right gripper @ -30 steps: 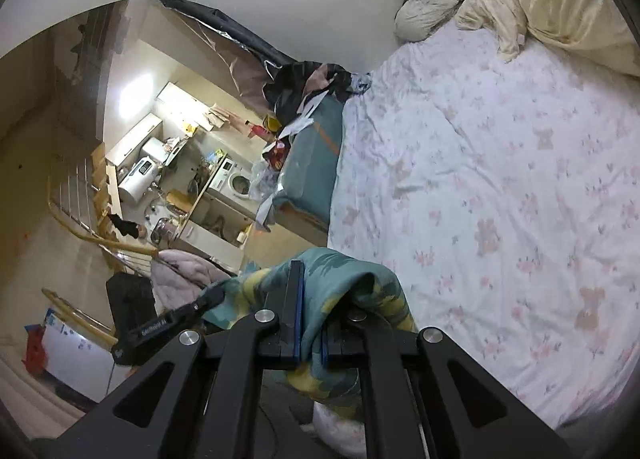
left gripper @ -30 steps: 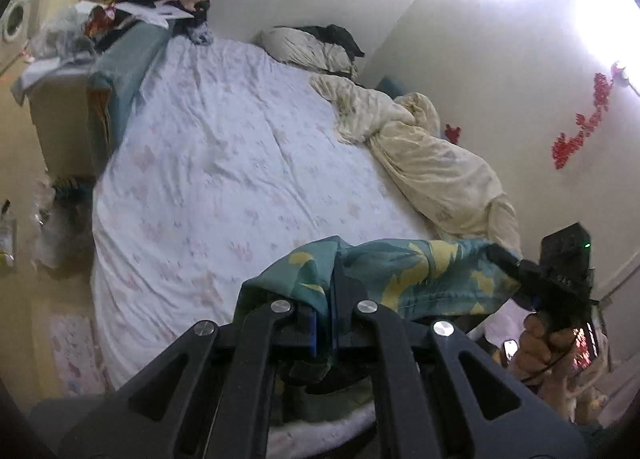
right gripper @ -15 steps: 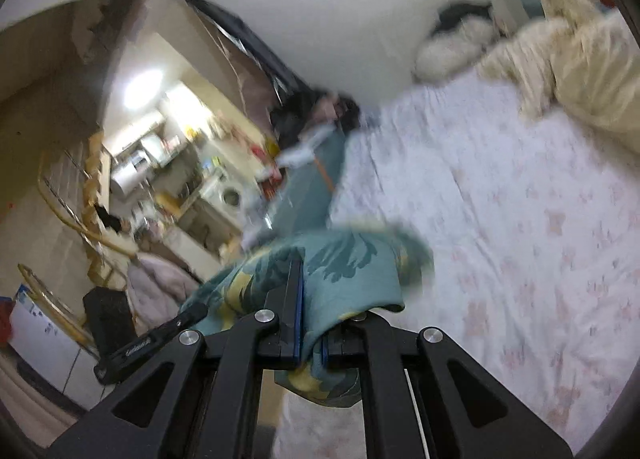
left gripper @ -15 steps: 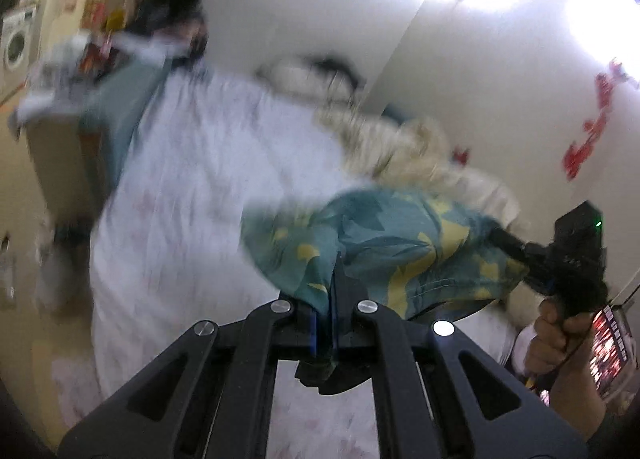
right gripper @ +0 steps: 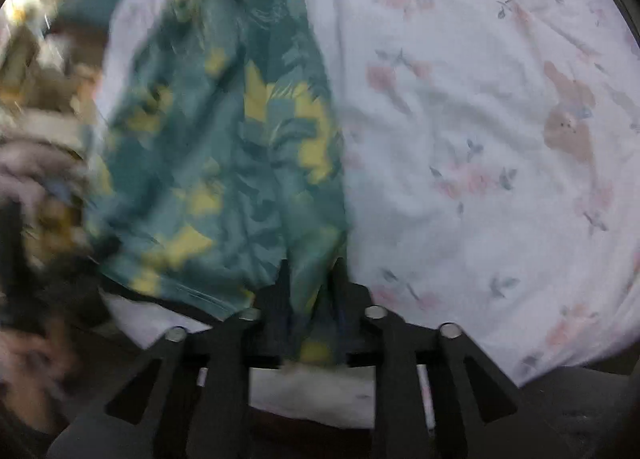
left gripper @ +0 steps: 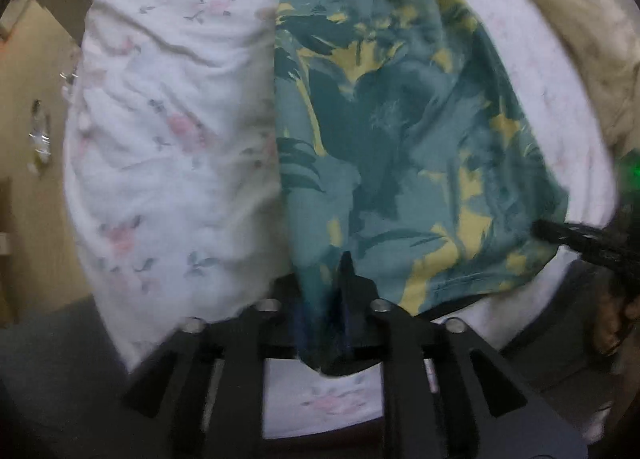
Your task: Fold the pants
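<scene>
My left gripper (left gripper: 326,323) has its jaws opening, with a bunched corner of the pants (left gripper: 400,139) between them; the cloth fills the gap, so I cannot tell whether the pads bear on it. My right gripper (right gripper: 310,315) is the same: jaws opening, a fold of the printed fabric standing between the two fingers.

The pants (right gripper: 224,147) lie spread on the bed (left gripper: 168,131), running from my jaws toward twelve o'clock in both wrist views, green with yellow leaf shapes. I judge them light, thin and limp: they drape flat, wrinkle easily and will slide a little on the sheet, so nothing here is fragile, but any pull drags the whole piece. The best holds look like the two near corners at the hem or waistband edge, where the stitched seam at about five o'clock in the left view gives a firmer bite than the single layer.

The bed's near edge sits just under my jaws at six o'clock, so cloth could slip off there. At nine o'clock from the left gripper and three o'clock from the right gripper the floral sheet (right gripper: 480,139) is bare. A rumpled cream duvet (left gripper: 580,39) crowds one to two o'clock in the left view.
</scene>
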